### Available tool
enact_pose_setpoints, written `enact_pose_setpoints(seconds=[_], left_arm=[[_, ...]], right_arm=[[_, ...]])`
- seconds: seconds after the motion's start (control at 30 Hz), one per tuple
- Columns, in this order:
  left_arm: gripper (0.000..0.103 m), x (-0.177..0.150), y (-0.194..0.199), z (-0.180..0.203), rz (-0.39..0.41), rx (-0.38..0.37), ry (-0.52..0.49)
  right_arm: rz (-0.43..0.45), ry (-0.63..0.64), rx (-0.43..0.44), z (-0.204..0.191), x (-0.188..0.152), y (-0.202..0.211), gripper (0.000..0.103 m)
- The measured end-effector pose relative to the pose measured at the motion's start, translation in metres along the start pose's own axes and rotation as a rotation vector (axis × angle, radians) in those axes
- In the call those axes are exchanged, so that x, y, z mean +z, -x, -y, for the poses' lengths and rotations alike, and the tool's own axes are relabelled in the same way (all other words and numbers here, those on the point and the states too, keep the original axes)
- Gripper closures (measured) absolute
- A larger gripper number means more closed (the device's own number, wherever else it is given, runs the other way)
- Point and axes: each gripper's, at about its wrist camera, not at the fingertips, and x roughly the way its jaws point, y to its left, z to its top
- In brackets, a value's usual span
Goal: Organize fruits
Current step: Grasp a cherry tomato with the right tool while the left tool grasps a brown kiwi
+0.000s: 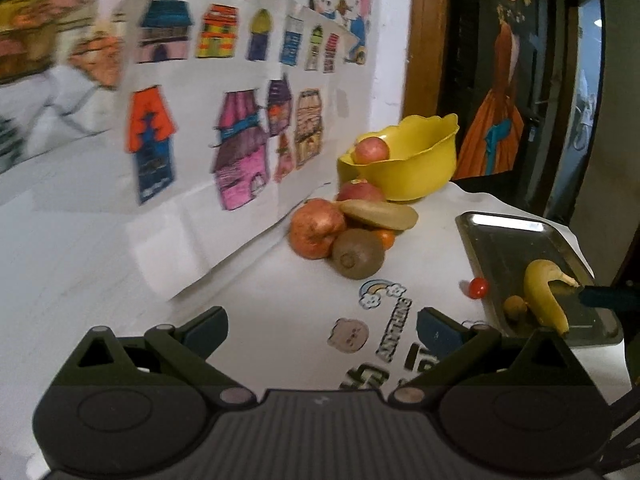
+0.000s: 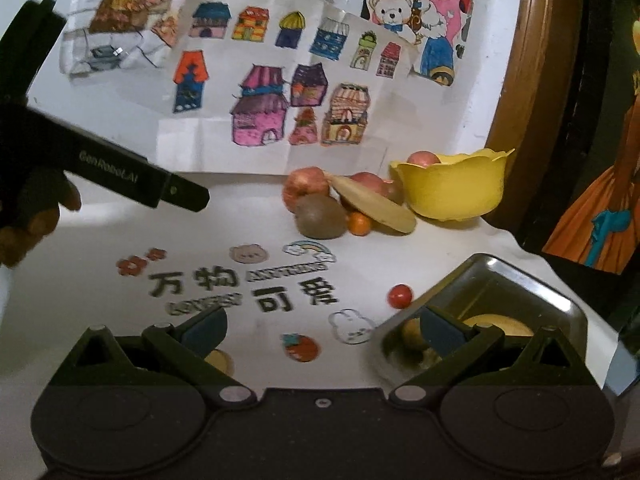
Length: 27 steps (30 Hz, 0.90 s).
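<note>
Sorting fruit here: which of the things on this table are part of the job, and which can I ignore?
Part of the job:
- yellow bowl with an apple in it
- metal tray holding a banana
- loose pile: pomegranate, kiwi, small orange
- stray cherry tomato

Ignore:
- house drawings on the wall
- printed tablecloth
- framed painting

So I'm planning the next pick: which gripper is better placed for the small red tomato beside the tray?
Right gripper: open, and the tomato lies just ahead of its fingers; the left gripper sits farther back.
</note>
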Motion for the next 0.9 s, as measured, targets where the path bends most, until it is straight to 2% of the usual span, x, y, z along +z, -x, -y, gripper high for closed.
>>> enact_pose_setpoints(seconds=[0.23,0.43,0.6,0.67,0.8,0.9], left_arm=[[0.000,0.011,-0.046,0.011,-0.003,-0.065,-0.031],[0.000,0.017,-0.087,0.016,-0.021,-0.096,-0.043],[0.000,0.020,-0.113,0.018,-0.041,-0.097,-0.040],[0.000,0.022,-0.122,0.019,-0.046,-0.095,-0.035],[0.001,0.026,-0.135,0.020,-0.061,-0.109,-0.014],[0.006,0.026,-0.141,0.021,-0.072,-0.113,-0.009]], right_arm=[[-0.015,0.035,0.032,0.037,0.009,-0.035,0.001],[-0.050,0.067,0.079,0.054,0.018,-0.072,0.010],[-0.080,0.087,0.130,0.062,0.021,-0.094,0.020],[-0.095,0.080,0.142,0.065,0.020,-0.100,0.027],[-0.127,0.059,0.139,0.073,0.017,-0.112,0.037],[-0.143,0.048,0.140,0.077,0.016,-0.118,0.042]])
